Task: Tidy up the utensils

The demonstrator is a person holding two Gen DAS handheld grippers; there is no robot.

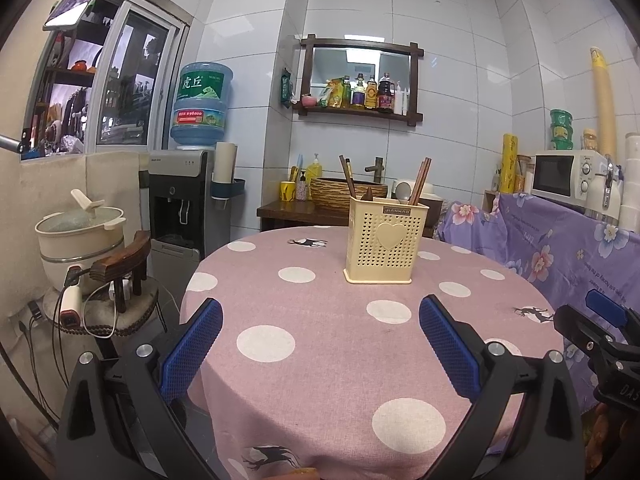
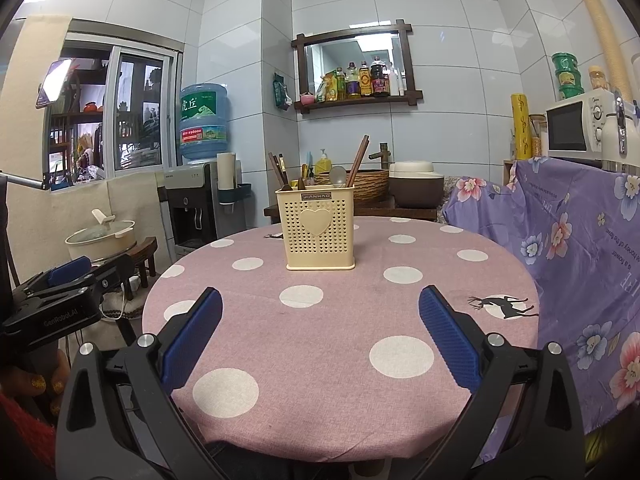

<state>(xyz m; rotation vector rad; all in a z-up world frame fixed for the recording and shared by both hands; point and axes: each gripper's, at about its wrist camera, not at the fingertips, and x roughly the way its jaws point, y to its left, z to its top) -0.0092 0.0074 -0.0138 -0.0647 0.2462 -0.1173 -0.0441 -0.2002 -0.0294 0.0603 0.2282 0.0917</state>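
A cream perforated utensil holder (image 1: 386, 240) (image 2: 320, 228) with a heart on its front stands upright on the far half of the round table (image 1: 332, 344) (image 2: 340, 320), which has a pink dotted cloth. Brown chopsticks (image 1: 420, 180) (image 2: 358, 160), a spoon (image 1: 402, 191) (image 2: 338, 175) and other dark utensils (image 1: 347, 178) (image 2: 278, 170) stick out of its top. My left gripper (image 1: 320, 316) is open over the near left table edge, nothing between its blue pads. My right gripper (image 2: 320, 308) is open over the near edge, also holding nothing. Each gripper shows at the other view's side.
A purple floral cloth (image 2: 580, 248) covers furniture right of the table, with a microwave (image 2: 580, 124) behind. Left of the table stand a water dispenser (image 1: 184, 200), a small wooden stool (image 1: 124, 264) and a pot (image 1: 80, 228). A low table with a woven basin (image 2: 360, 184) sits behind.
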